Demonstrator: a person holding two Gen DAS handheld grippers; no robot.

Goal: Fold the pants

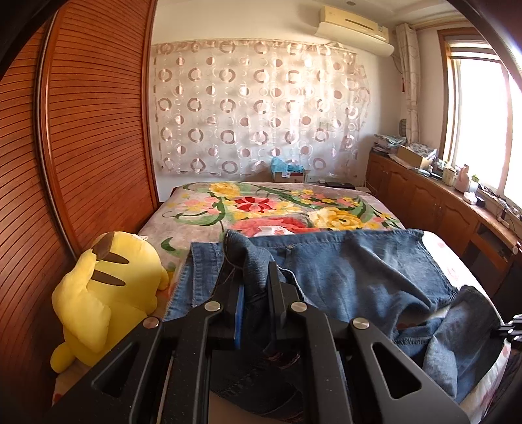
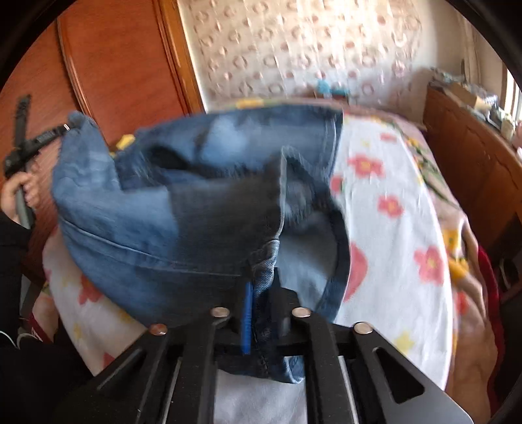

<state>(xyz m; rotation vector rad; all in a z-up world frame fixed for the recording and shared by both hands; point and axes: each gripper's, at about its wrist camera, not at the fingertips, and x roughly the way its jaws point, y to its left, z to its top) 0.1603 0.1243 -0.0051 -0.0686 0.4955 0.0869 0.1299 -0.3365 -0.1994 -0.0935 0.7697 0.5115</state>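
Wardrobe [image 1: 98,137], brown slatted doors, fills the left of the left wrist view. Yellow plush [image 1: 104,293] sits just beside it on the bed's near left edge, back turned to the camera. Bed [image 1: 202,208] carries a floral blanket with red and yellow blooms. Pants [image 1: 342,267], blue denim, lie across the near half of the bed, partly flat, partly lifted and bunched. Left gripper [image 1: 253,277] has its jaws pressed together on a raised fold of the pants; denim rises between the fingers. Behind the bed, curtain [image 1: 257,111] with a ring pattern covers the wall. Air conditioner [image 1: 355,29] is mounted high at right. Counter [image 1: 434,202] with wooden cabinet doors runs along the right wall under a bright window [image 1: 479,120], cluttered with boxes and small items.

Right wrist view is blurred. At far left a hand [image 2: 21,189] grips a handle; the left gripper's fingers meet a corner of the pants there. Pants hang draped across the middle, held above a white flowered sheet [image 2: 401,208]. Right gripper [image 2: 261,293] pinches a seamed denim edge, jaws closed tight on it.
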